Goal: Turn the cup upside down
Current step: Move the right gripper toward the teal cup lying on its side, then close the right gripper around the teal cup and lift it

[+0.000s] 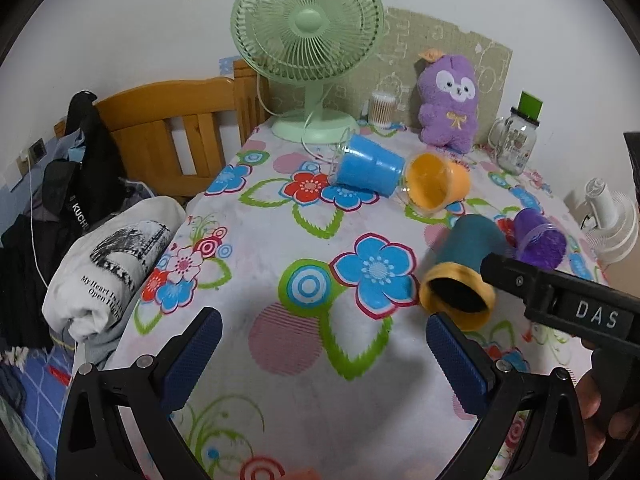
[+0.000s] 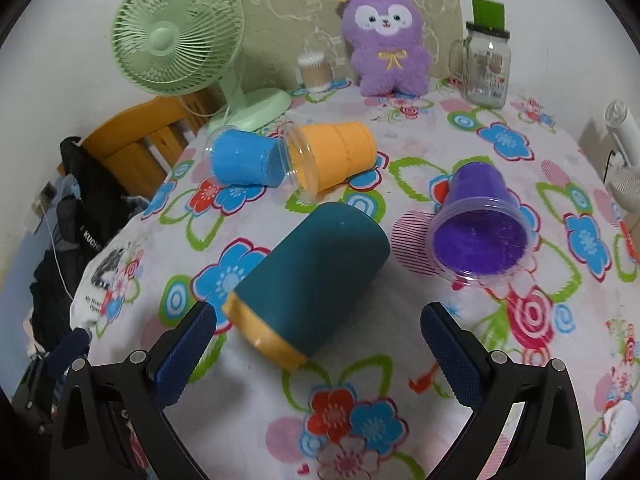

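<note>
A dark teal cup with an orange rim [image 2: 316,280] lies on its side on the flowered tablecloth, mouth toward me; it also shows in the left wrist view [image 1: 460,276]. My right gripper [image 2: 320,320] is open, its blue pads either side of the cup's rim end, not touching. My left gripper [image 1: 324,330] is open and empty over bare cloth, left of the cup. A blue cup [image 2: 246,162], an orange cup [image 2: 336,156] and a purple cup [image 2: 480,224] also lie on their sides.
A green fan [image 2: 176,32], a purple plush toy [image 2: 388,40], a glass jar mug [image 2: 486,68] and a cotton-swab box [image 2: 314,68] stand at the table's back. A wooden chair [image 1: 172,128] with clothes is at the left; a small white fan [image 1: 608,216] at the right.
</note>
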Demonstrator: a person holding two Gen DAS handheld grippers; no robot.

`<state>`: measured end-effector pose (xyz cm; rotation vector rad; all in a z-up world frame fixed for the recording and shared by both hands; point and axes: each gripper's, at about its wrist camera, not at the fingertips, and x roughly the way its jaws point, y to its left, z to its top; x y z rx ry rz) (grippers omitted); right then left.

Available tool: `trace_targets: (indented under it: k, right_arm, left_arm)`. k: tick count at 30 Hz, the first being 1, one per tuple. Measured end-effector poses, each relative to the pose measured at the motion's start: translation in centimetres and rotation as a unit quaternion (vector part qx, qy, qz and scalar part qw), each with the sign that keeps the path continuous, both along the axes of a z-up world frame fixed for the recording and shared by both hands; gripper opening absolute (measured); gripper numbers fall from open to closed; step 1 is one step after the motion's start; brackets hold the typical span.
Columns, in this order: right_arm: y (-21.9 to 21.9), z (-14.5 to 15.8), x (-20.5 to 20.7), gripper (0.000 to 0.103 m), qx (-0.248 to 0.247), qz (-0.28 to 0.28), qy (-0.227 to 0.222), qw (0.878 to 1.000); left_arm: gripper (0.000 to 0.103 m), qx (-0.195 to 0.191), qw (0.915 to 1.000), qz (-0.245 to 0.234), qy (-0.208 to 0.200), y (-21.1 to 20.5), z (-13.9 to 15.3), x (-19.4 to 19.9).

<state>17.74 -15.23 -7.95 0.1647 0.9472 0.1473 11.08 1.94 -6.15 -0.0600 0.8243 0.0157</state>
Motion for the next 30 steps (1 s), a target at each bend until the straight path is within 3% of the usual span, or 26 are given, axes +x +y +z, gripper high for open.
trace_targets:
  k: [9, 19, 20, 21, 30]
  right_arm:
    - [0.4, -1.7, 2.8, 0.103, 0.009, -0.014, 0.028, 0.999]
    - [2.0, -2.9, 5.1, 0.102, 0.027, 0.012, 0.061, 0.998]
    - [2.2, -2.9, 5.2, 0.097, 0.022, 0.014, 0.059, 0.998]
    - [2.5, -2.9, 5.4, 0.086, 0.012, 0.018, 0.056, 0.998]
    - [3.1, -1.8, 4.3, 0.073, 0.009, 0.062, 0.043, 0.997]
  left_arm:
    - [0.103, 0.006, 0.9996, -0.021, 0.017, -0.3, -1.4, 2.7]
    - [0.103, 0.005, 0.9994, -0.024, 0.025, -0.4, -1.9, 3.4]
    - [0.103, 0.005, 0.9994, -0.023, 0.025, -0.4, -1.8, 3.4]
    - [0.103, 0.005, 0.9994, -0.023, 0.025, -0.3, -1.8, 3.3]
    - [0.103, -0.008, 0.9997, -0.012, 0.019, 0.3, -1.1, 1.8]
